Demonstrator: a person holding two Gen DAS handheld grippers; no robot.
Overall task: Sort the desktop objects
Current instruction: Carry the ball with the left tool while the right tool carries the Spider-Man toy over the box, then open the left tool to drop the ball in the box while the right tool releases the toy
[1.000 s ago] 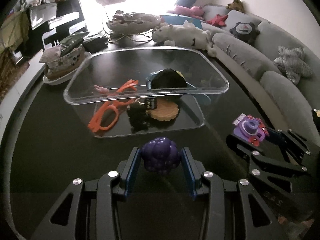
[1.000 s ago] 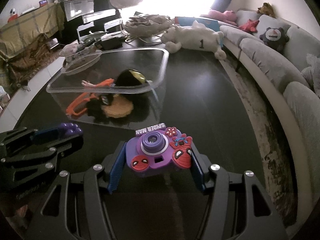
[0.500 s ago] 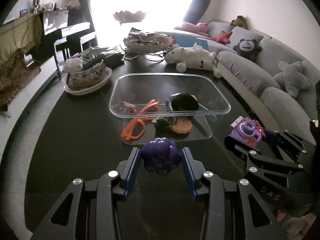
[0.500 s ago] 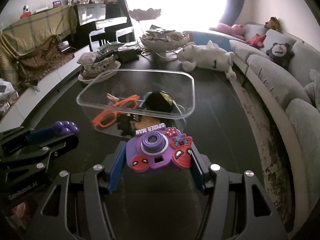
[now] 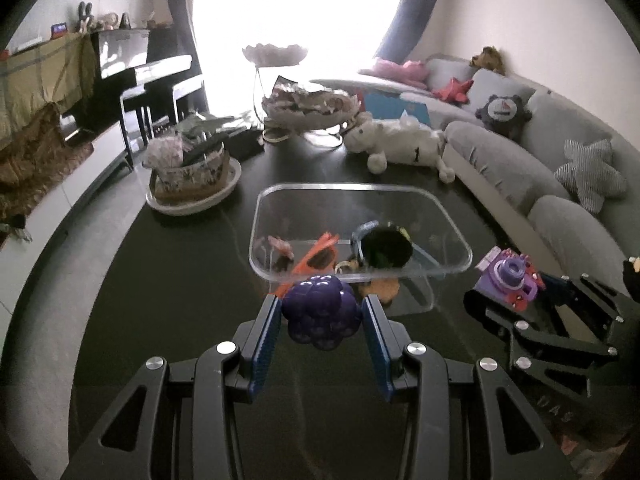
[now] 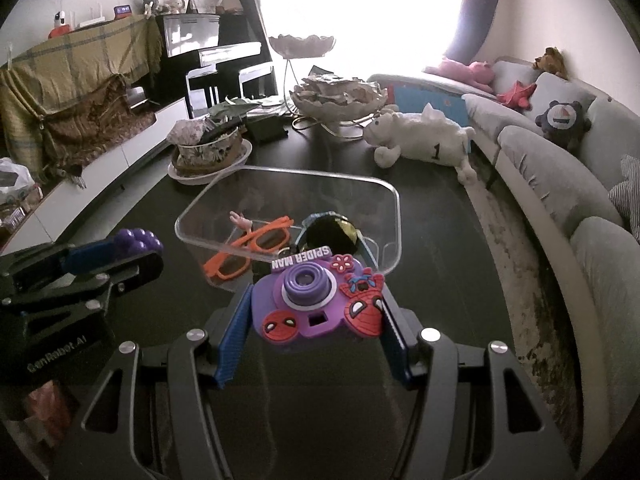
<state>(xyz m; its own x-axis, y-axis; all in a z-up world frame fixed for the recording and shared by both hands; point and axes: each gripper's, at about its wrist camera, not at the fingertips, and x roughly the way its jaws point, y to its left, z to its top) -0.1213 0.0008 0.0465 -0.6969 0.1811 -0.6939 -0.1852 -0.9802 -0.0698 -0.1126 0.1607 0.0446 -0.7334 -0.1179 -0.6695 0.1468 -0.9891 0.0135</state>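
My left gripper [image 5: 320, 314] is shut on a purple toy grape bunch [image 5: 319, 311], held above the dark table in front of the clear plastic bin [image 5: 456, 229]. My right gripper [image 6: 316, 312] is shut on a purple Spider-Man toy camera [image 6: 316, 304], just short of the bin's near rim [image 6: 394, 216]. In the bin lie orange glasses [image 6: 256, 246], a black and yellow round toy [image 6: 332, 234], a small pink figure [image 6: 240, 219] and an orange flat piece [image 5: 384, 288]. Each gripper shows in the other's view, the left one [image 6: 138, 240] and the right one [image 5: 508, 280].
A floral basket on a white plate [image 5: 192, 176] stands far left of the bin. A white plush toy [image 5: 400, 142] and a tiered dish of papers [image 5: 308, 106] sit at the table's far end. A grey sofa [image 5: 520, 160] runs along the right.
Both grippers have risen and pulled back with their toys. The bin looks smaller and lower, and more of the room shows.
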